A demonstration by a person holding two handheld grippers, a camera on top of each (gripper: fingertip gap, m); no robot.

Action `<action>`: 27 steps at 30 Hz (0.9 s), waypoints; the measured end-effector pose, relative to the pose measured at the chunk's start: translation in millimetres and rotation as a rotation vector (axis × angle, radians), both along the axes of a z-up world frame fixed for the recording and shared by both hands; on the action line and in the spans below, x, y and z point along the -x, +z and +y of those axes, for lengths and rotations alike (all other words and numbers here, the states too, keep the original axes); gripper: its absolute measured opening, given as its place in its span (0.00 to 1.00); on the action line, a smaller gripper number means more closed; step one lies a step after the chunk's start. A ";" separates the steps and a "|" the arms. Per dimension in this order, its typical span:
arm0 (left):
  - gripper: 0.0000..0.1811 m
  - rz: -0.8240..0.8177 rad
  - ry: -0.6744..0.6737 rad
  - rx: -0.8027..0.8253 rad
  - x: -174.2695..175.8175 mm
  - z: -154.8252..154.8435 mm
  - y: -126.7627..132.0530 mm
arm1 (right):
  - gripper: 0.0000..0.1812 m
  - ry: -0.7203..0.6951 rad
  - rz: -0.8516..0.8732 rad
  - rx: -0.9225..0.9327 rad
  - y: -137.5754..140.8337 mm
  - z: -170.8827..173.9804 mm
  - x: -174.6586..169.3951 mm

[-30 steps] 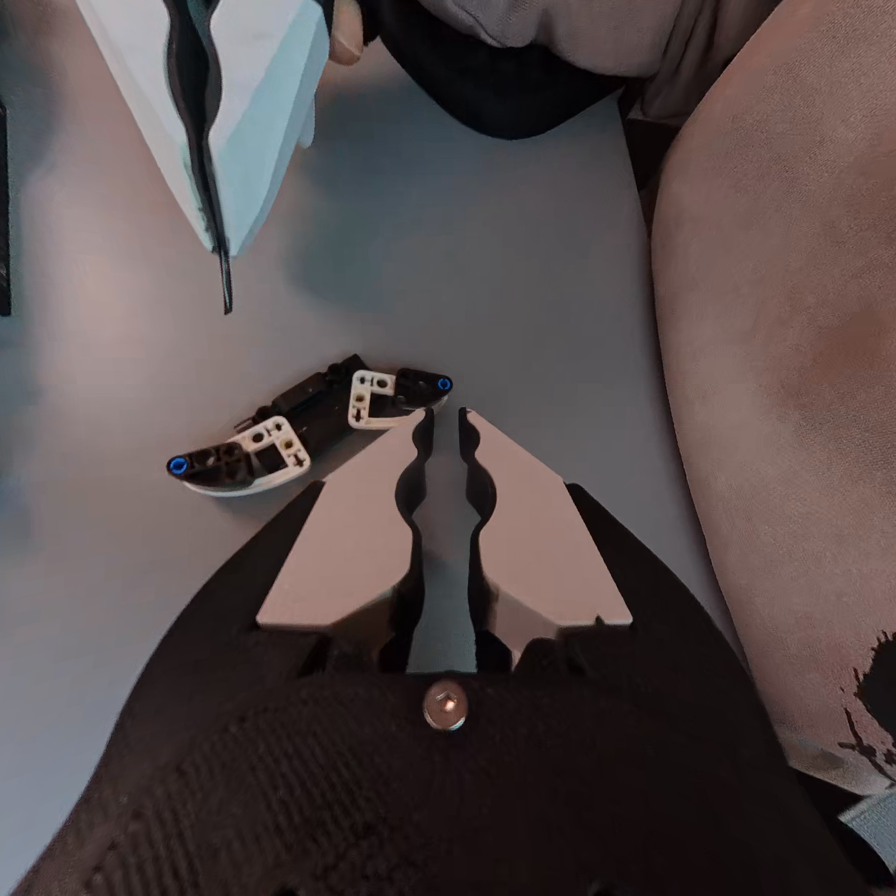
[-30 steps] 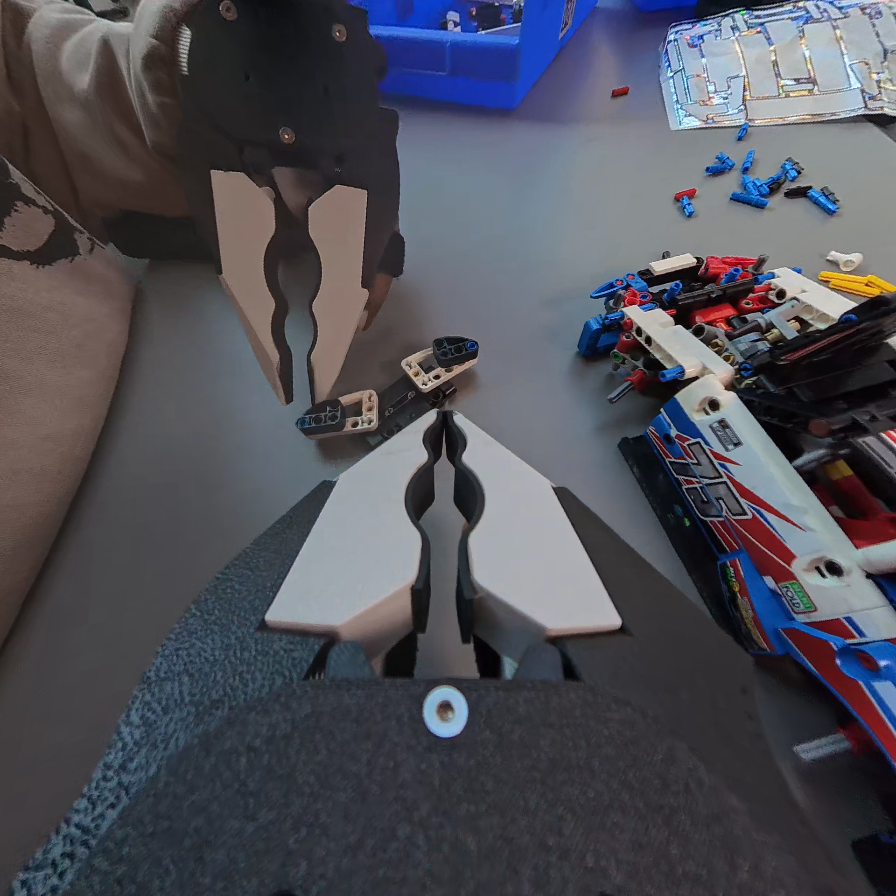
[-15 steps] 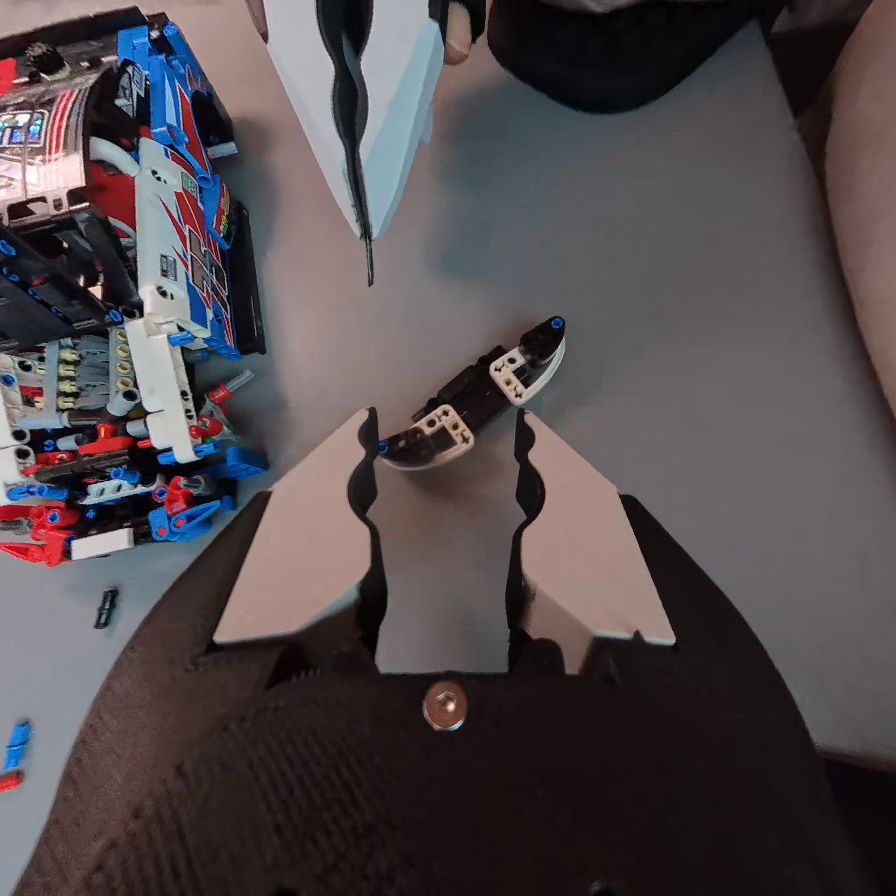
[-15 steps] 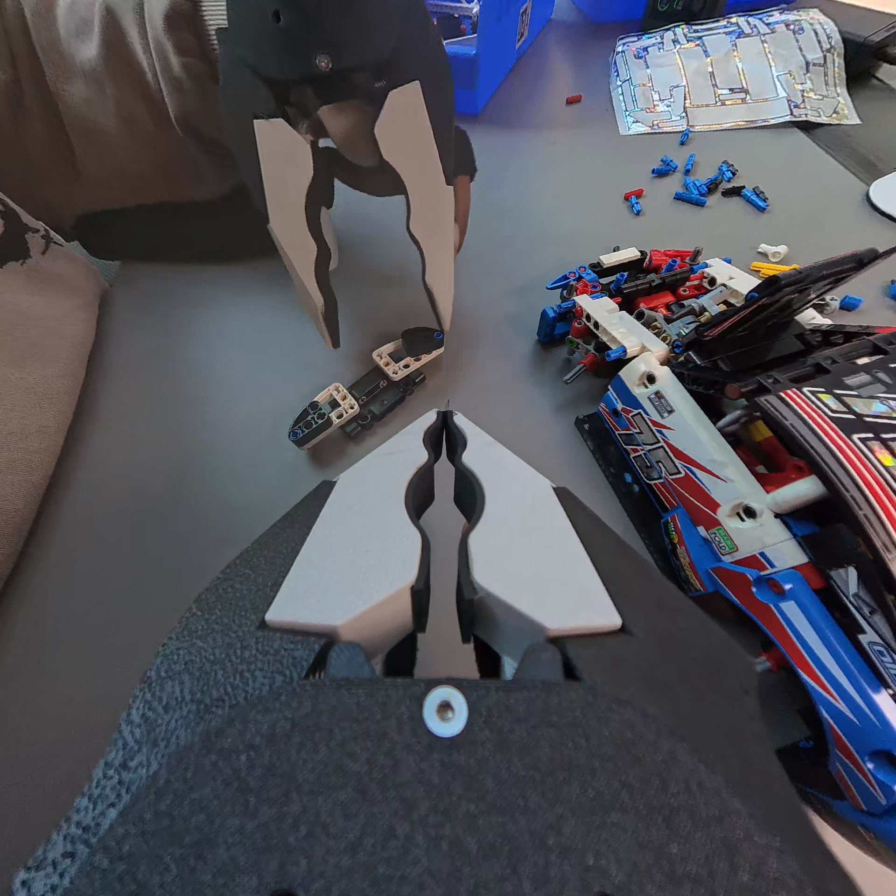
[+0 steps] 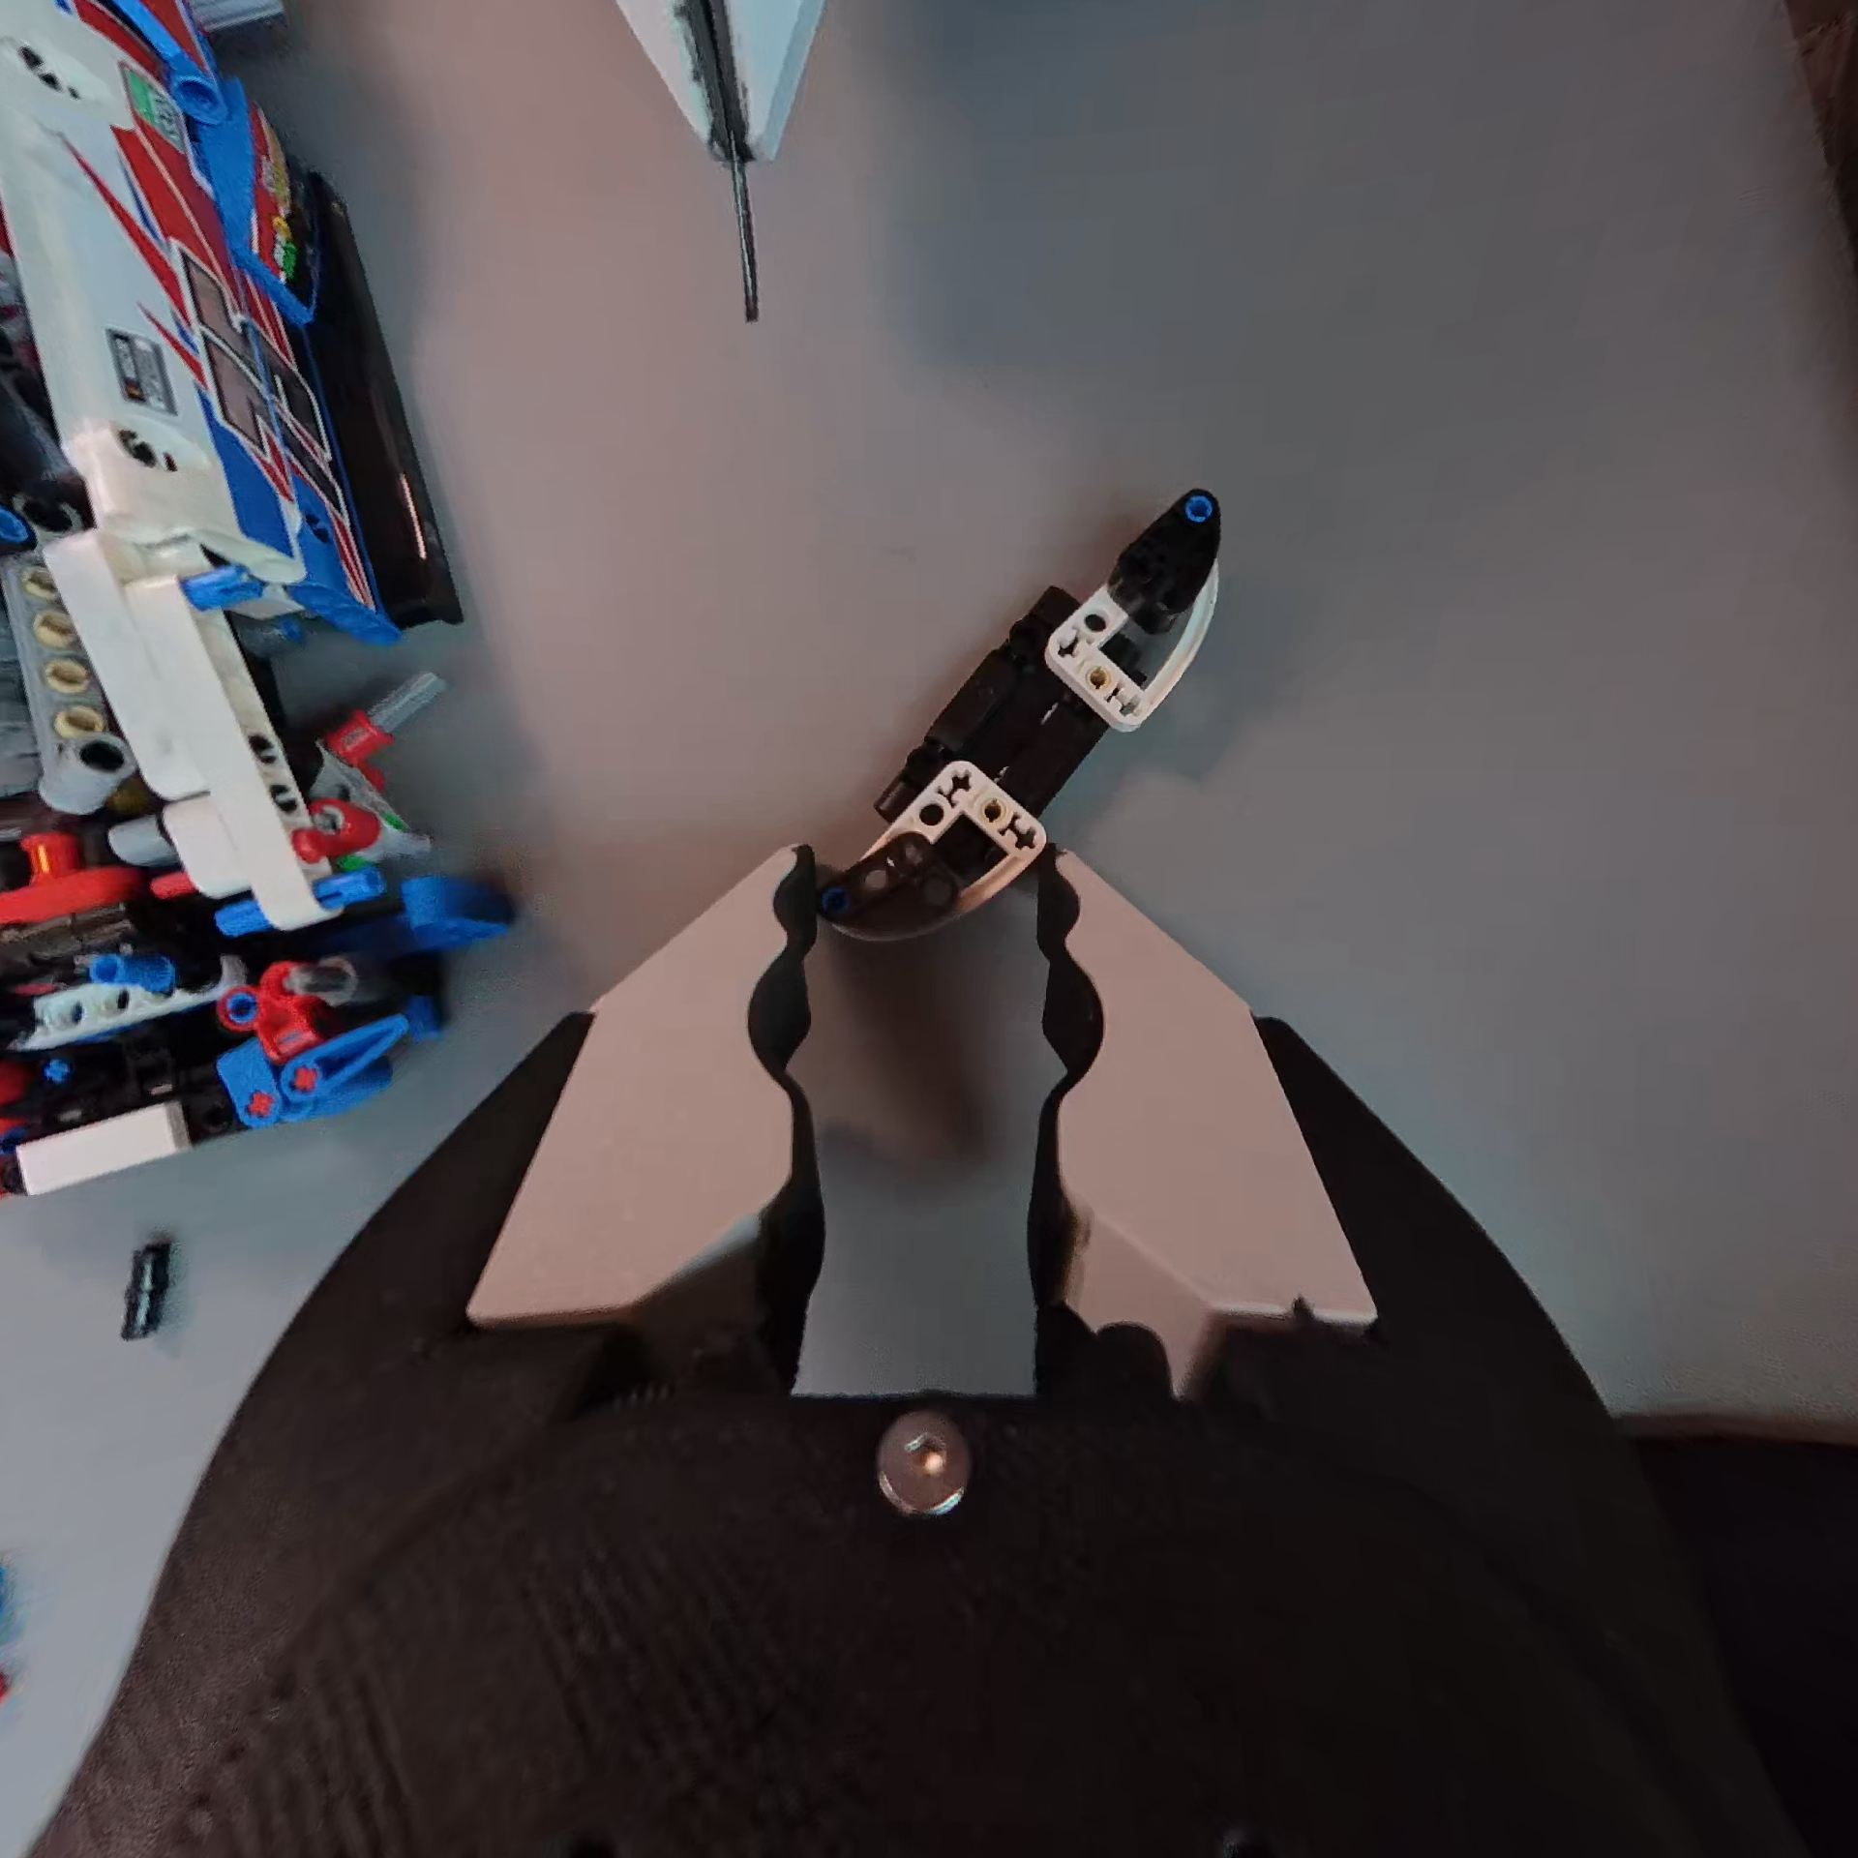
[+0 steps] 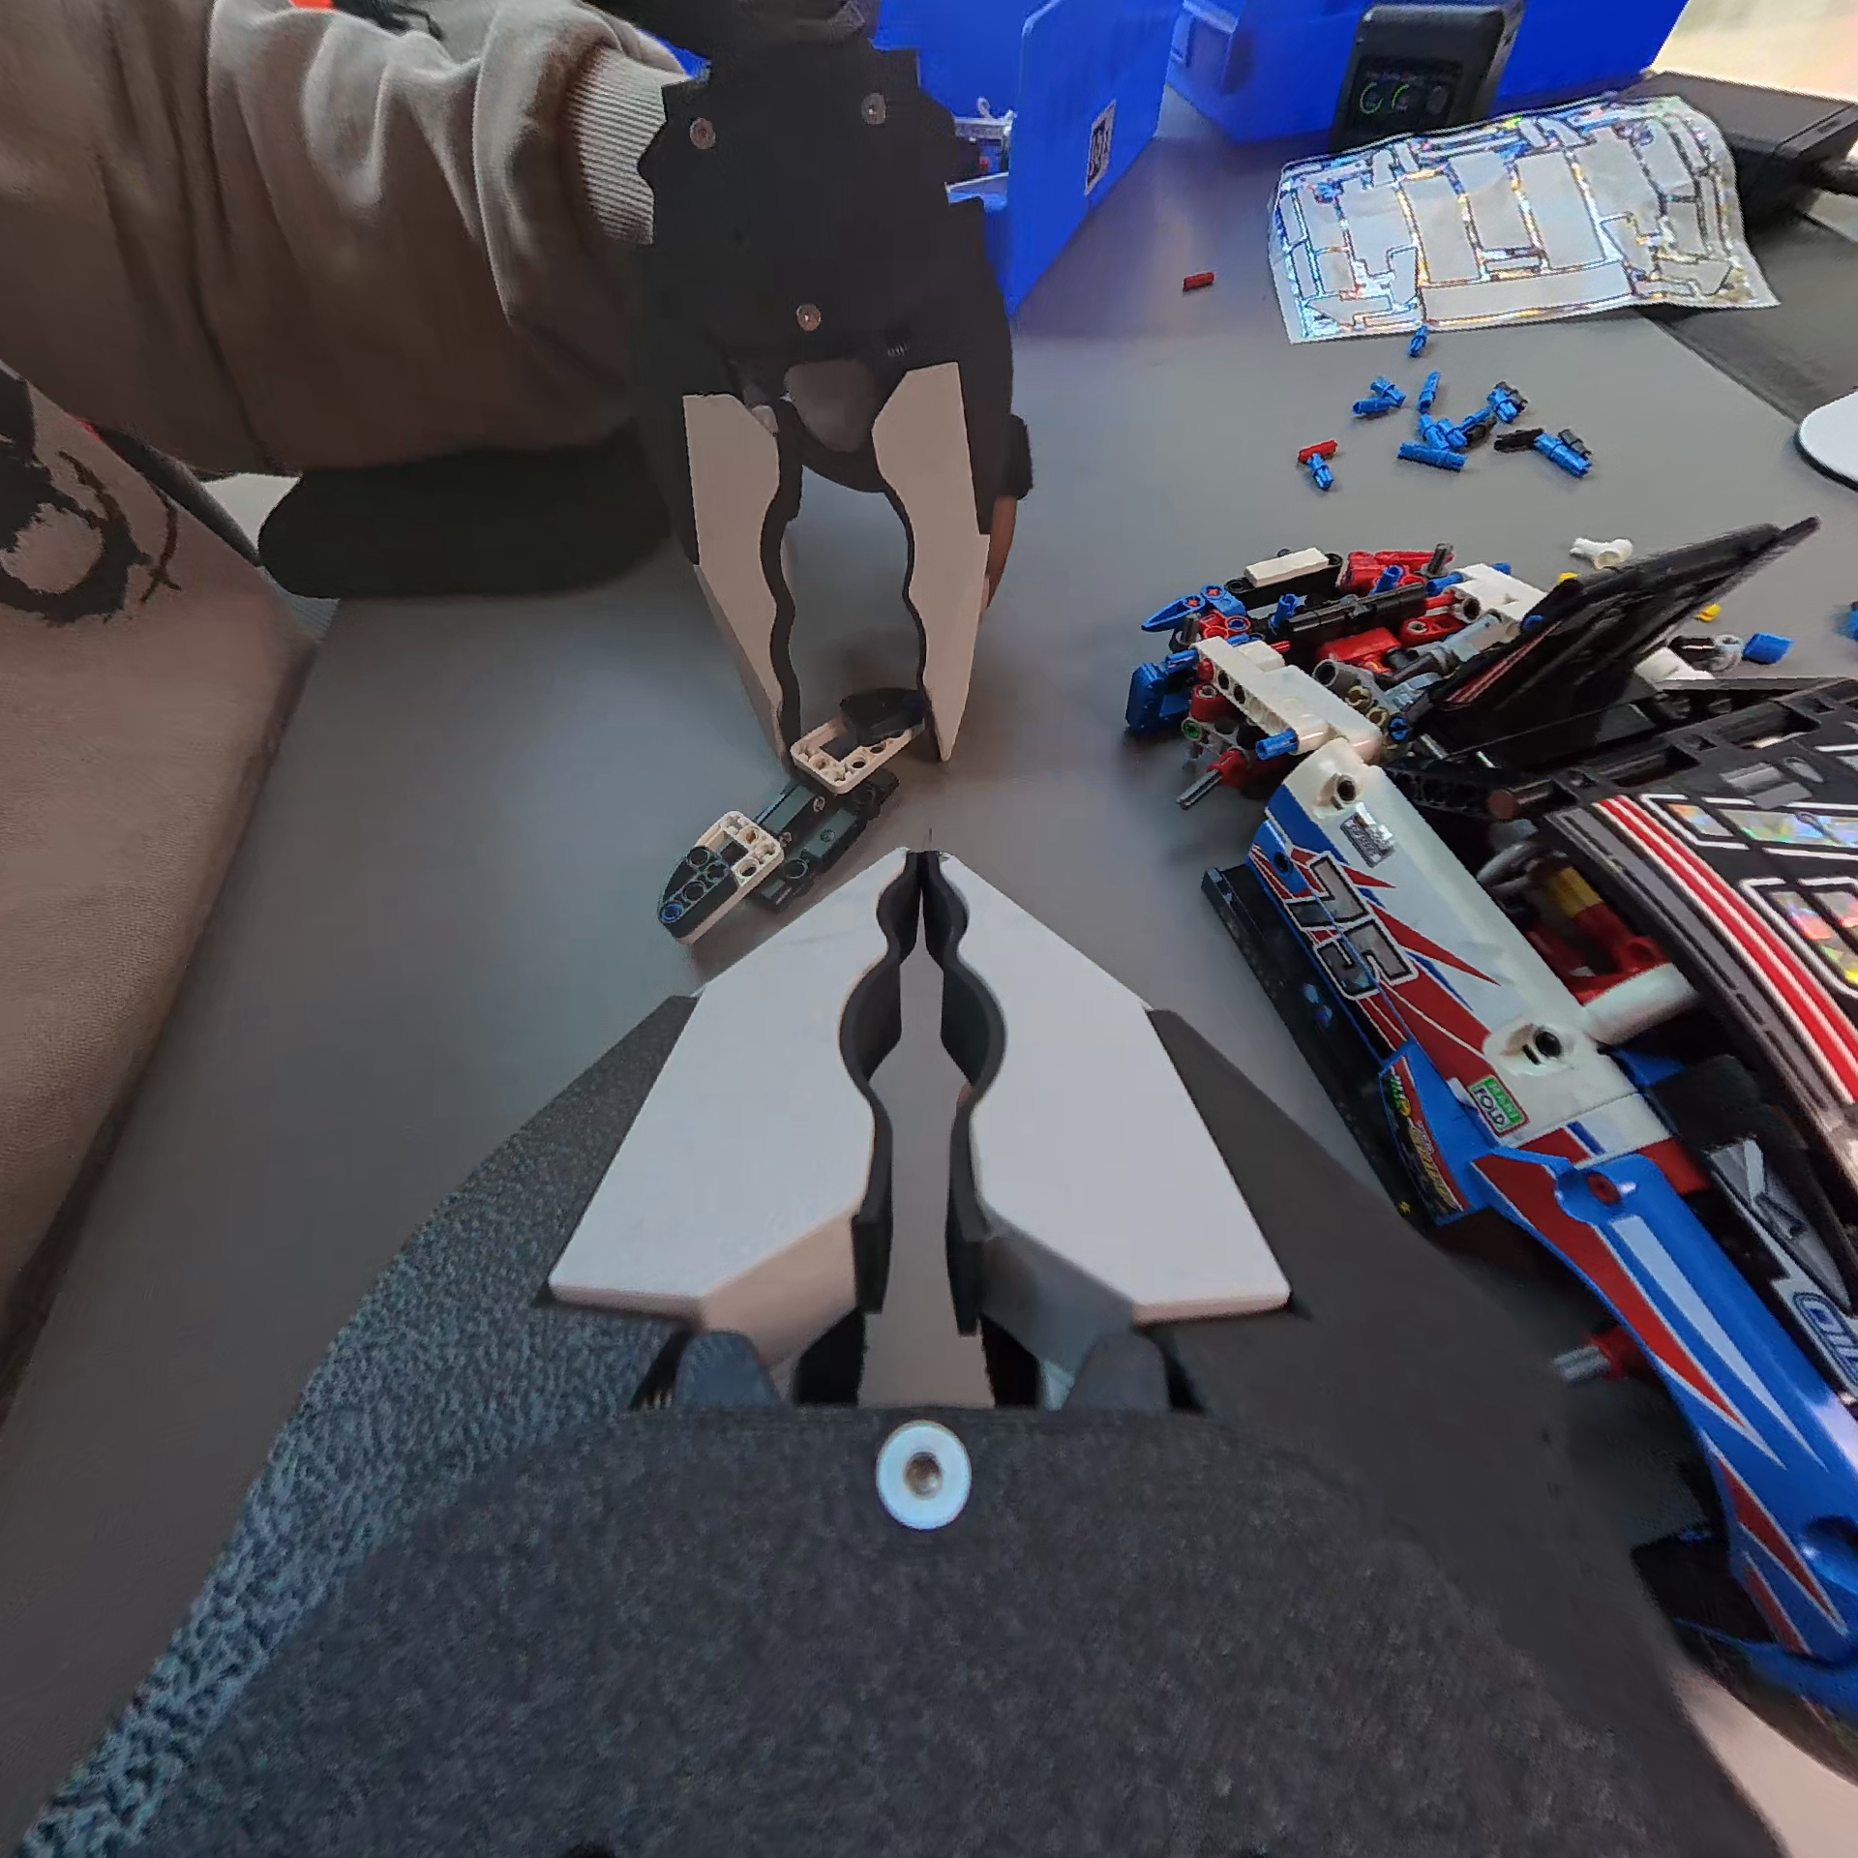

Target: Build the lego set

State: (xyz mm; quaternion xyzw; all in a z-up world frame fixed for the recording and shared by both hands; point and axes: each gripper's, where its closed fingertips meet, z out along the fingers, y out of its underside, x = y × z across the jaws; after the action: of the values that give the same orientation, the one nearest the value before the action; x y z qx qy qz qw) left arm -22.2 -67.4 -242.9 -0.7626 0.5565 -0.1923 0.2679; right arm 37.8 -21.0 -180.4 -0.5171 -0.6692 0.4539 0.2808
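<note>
Flat, black-and-white lego piece (image 5: 1026, 724) lies diagonally — near end between left tool (image 5: 920, 875) tips.

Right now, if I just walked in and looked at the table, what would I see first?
Probably the big red, white and blue race car model along the right side of the grey table. Next, the left tool, open, its fingers either side of one end of a little black and white lego piece in the middle. The right tool sits shut and empty just in front of it.
</note>
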 end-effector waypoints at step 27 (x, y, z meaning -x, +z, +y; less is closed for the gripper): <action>0.09 -0.101 0.225 -0.044 24.1 -28.1 1.1 | 0.00 0.119 0.043 0.082 12.9 -64.5 23.9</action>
State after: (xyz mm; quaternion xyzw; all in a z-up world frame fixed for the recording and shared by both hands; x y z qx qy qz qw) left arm -46.3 -95.5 -241.8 -0.8036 0.4572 -0.1868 0.3322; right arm 13.9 -85.5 -167.5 -0.4777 -0.6733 0.5079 0.2461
